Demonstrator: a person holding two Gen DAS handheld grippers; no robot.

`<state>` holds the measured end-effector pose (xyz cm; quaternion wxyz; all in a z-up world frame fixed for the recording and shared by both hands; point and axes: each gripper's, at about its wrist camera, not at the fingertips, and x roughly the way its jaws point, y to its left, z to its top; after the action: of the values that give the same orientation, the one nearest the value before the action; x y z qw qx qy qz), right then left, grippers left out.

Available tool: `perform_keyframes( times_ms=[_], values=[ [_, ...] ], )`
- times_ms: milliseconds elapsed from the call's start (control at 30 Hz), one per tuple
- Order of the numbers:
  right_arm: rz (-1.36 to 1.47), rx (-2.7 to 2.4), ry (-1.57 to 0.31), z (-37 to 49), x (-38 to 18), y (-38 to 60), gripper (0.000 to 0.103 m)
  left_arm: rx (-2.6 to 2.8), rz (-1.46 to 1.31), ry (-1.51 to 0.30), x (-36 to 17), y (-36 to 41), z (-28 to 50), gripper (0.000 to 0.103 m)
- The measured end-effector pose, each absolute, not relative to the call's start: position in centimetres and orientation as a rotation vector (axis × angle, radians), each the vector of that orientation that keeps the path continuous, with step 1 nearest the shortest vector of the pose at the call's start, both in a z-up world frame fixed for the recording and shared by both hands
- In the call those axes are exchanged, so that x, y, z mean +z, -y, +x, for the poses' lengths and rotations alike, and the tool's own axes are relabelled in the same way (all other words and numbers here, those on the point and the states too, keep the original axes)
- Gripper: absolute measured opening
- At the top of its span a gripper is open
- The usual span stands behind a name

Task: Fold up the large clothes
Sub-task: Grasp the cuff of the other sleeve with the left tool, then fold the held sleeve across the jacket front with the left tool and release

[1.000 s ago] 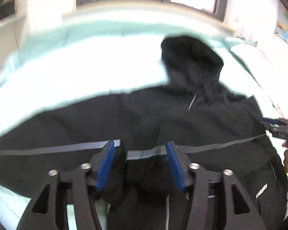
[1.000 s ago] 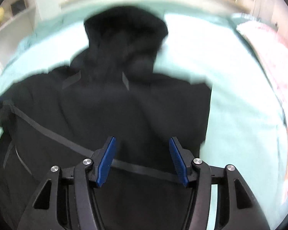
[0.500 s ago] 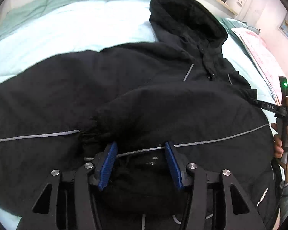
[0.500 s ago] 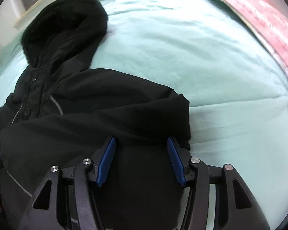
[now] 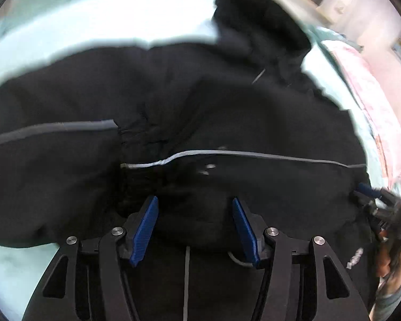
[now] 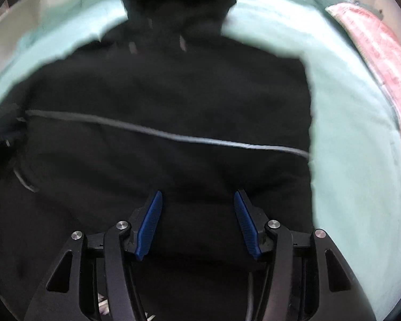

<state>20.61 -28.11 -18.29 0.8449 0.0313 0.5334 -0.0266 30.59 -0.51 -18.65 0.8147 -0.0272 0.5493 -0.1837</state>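
Bedding [image 6: 355, 139] of pale mint covers the bed, with a pink patterned quilt [image 6: 387, 61] along its right edge. Spread across it lies the black hooded jacket [image 5: 227, 112], soft, matte, crossed by thin grey piping. Left gripper [image 5: 195, 227] and right gripper [image 6: 197, 222] hover wide open, empty.

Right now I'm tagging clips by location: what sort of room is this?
Most likely a bedroom. The black hooded jacket lies spread on a bed with a mint-green cover, and a pink patterned pillow or quilt sits at its edge.
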Motion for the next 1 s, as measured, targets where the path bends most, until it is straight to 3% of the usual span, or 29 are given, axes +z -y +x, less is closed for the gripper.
perform_keyframes(
  times_ms=[200,367,500,633,700,833,1000],
  values=[
    [0.061,-0.123,-1.102,20.1,-17.8,27.5,0.060,-0.355,0.040,-1.096,-16.8,1.6,29.0,0.059],
    [0.078,-0.063,-1.015,19.7,-14.0,23.9,0.060,-0.300,-0.030,-0.976,-12.0,-3.7,26.9,0.059],
    [0.047,-0.023,-0.914,19.5,-12.6,20.1,0.061,-0.145,-0.097,-0.899,-8.9,-12.5,25.9,0.059],
    [0.011,-0.050,-0.869,20.9,-16.2,17.9,0.068,0.017,-0.242,-0.854,-7.8,-23.2,25.2,0.059],
    [0.034,-0.056,-0.872,21.4,-18.9,18.3,0.072,0.093,-0.306,-0.828,-7.9,-27.8,24.8,0.059],
    [0.034,-0.059,-0.832,20.8,-18.9,19.0,0.074,0.210,-0.488,-0.743,-9.2,-36.7,23.5,0.060],
    [0.055,-0.046,-0.827,20.3,-18.9,19.7,0.077,0.259,-0.598,-0.786,-12.1,-41.9,26.1,0.060]
  ],
)
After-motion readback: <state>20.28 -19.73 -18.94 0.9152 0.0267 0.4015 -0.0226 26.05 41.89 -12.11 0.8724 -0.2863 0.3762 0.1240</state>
